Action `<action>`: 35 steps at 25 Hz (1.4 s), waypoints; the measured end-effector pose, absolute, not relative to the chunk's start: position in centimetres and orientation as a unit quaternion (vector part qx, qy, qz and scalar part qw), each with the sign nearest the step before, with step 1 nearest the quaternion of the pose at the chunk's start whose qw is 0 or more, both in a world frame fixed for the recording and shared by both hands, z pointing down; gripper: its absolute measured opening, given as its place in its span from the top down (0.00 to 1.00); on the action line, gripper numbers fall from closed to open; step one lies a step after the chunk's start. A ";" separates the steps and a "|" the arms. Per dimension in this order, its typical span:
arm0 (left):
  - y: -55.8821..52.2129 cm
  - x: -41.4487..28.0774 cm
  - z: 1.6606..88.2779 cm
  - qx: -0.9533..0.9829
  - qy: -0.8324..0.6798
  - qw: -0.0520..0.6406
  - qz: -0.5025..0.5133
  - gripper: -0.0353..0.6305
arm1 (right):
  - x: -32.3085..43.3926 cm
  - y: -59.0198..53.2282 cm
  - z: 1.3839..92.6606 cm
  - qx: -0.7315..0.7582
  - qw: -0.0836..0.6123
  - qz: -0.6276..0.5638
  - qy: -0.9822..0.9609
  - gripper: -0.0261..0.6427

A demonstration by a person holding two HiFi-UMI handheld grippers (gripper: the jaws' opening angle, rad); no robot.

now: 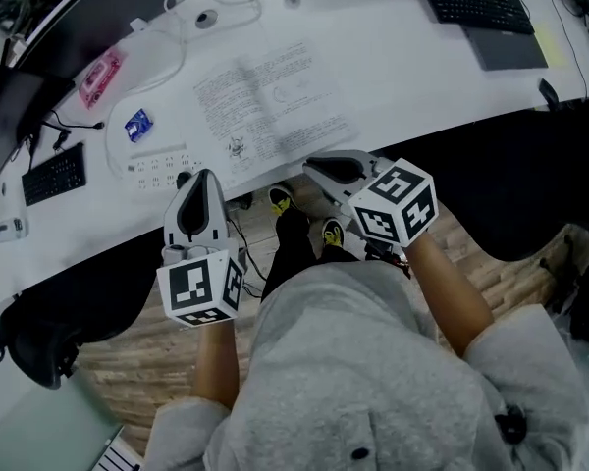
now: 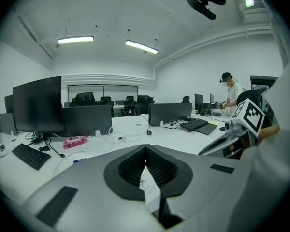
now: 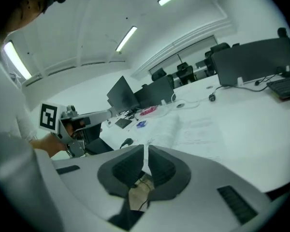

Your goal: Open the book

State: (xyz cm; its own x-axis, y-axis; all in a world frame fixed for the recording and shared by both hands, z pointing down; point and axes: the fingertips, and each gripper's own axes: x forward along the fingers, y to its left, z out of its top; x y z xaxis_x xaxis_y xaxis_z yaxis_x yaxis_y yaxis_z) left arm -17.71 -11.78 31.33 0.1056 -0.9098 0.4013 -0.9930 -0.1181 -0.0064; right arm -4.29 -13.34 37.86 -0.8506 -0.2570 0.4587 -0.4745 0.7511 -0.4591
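Note:
The book (image 1: 270,101) lies open and flat on the white desk (image 1: 402,67), its printed pages facing up; it also shows in the right gripper view (image 3: 193,129). Both grippers hang in front of the desk's near edge, above the person's lap and apart from the book. My left gripper (image 1: 205,175) points at the edge left of the book, its jaws (image 2: 145,149) together with nothing between them. My right gripper (image 1: 314,162) sits just below the book's near right corner, its jaws (image 3: 145,148) drawn to a thin slit and holding nothing.
A white power strip (image 1: 162,168), a blue packet (image 1: 138,125) and a pink item (image 1: 100,77) lie left of the book among white cables. A black keyboard (image 1: 476,6) and a grey pad (image 1: 510,47) are at the far right, a small keyboard (image 1: 53,175) at the left edge.

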 end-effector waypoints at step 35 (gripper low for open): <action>0.0 -7.6 23.7 0.766 -0.634 0.051 0.095 0.94 | 16.0 -6.1 23.9 0.409 0.058 0.112 -0.904 0.89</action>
